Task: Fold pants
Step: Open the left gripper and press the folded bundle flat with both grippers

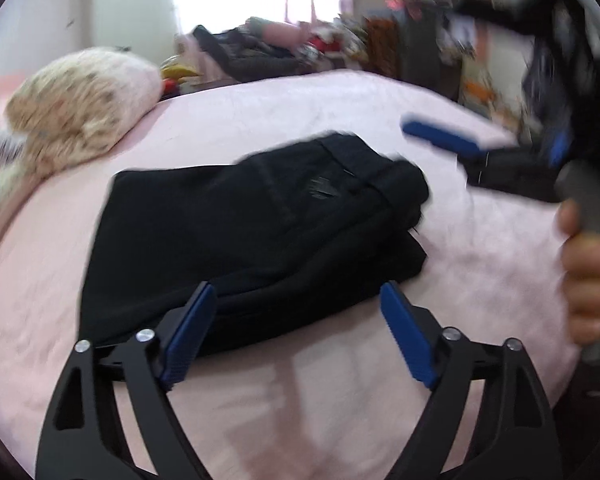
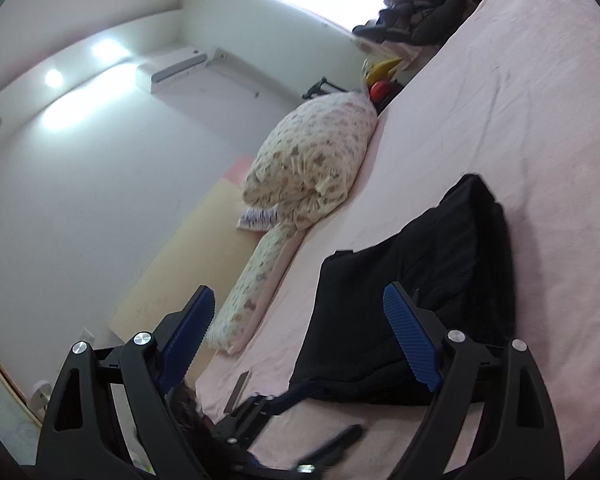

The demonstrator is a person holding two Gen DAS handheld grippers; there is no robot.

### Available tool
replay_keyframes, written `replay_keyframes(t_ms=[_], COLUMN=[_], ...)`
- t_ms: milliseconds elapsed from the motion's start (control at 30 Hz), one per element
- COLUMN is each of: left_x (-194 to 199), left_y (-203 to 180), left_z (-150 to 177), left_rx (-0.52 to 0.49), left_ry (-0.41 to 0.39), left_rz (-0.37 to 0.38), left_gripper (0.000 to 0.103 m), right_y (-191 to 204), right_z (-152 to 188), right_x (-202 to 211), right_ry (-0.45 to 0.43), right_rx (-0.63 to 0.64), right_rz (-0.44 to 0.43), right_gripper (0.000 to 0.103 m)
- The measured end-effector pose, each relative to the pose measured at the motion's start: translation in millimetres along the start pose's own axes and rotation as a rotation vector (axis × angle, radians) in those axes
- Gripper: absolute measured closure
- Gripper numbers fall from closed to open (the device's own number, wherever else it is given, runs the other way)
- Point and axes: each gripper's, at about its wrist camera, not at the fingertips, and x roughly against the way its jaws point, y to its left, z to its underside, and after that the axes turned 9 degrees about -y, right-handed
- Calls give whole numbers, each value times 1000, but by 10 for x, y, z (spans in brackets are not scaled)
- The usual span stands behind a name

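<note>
Black pants (image 1: 256, 232) lie folded in a compact stack on the pink bed; they also show in the right wrist view (image 2: 420, 292). My left gripper (image 1: 296, 308) is open and empty, its blue pads just at the near edge of the stack. My right gripper (image 2: 300, 308) is open and empty, held above the bed at the pants' side. In the left wrist view the right gripper (image 1: 452, 144) appears blurred at the right, held by a hand, above the bed beside the pants. The left gripper (image 2: 300, 412) shows low in the right wrist view.
The pink bedsheet (image 1: 300, 112) covers the bed. A floral pillow (image 1: 80, 108) lies at the bed's far left, also in the right wrist view (image 2: 312, 160). A pile of clothes (image 1: 252, 52) lies beyond the bed. Cluttered shelves (image 1: 440, 32) stand at the right.
</note>
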Motion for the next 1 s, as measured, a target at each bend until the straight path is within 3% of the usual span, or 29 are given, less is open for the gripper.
replay_keyframes(t_ms=[133,233,333,500,567,667,733,800,833,900,967,1000], left_x=[261,348,377,315,285,198,58,-116,-219,-481,-539,-500], left_y=[507,777,938,1085,1139,1189,1172,1157,1163,1252,1244,1165], left_z=[-76,-92,-79,-112,-157,-239,-284,-275,-230,-61,37,32], left_rx=[177,244,284,370,418,482,485,477,479,510,481,419], left_ry=[-71,-81,-80,-97,-112,-146,-127,-70,-24,114,125,109], left_rz=[-54,-108,-134,-132,-98,-34,-22,-39,-57,-101,-96,-107], left_gripper=[9,8,6,5,4,2,2,2,2,3,3,3], right_y=[-31,-248,-474,-581,-488,-251,-174,-234,-305,-437,-473,-447], right_z=[84,214,369,383,350,281,297,347,377,407,396,396], right_x=[-246,-401,-317,-194,-172,-194,-247,-315,-360,-311,-293,-291], right_ry=[39,124,149,138,124,108,121,146,162,139,155,161], right_rx=[0,-42,-163,-252,-235,-138,-88,-78,-84,-135,-161,-149], right_rz=[22,194,246,208,181,101,96,196,236,226,226,229], right_gripper=[15,17,35,38,22,19,18,19,22,30,32,32])
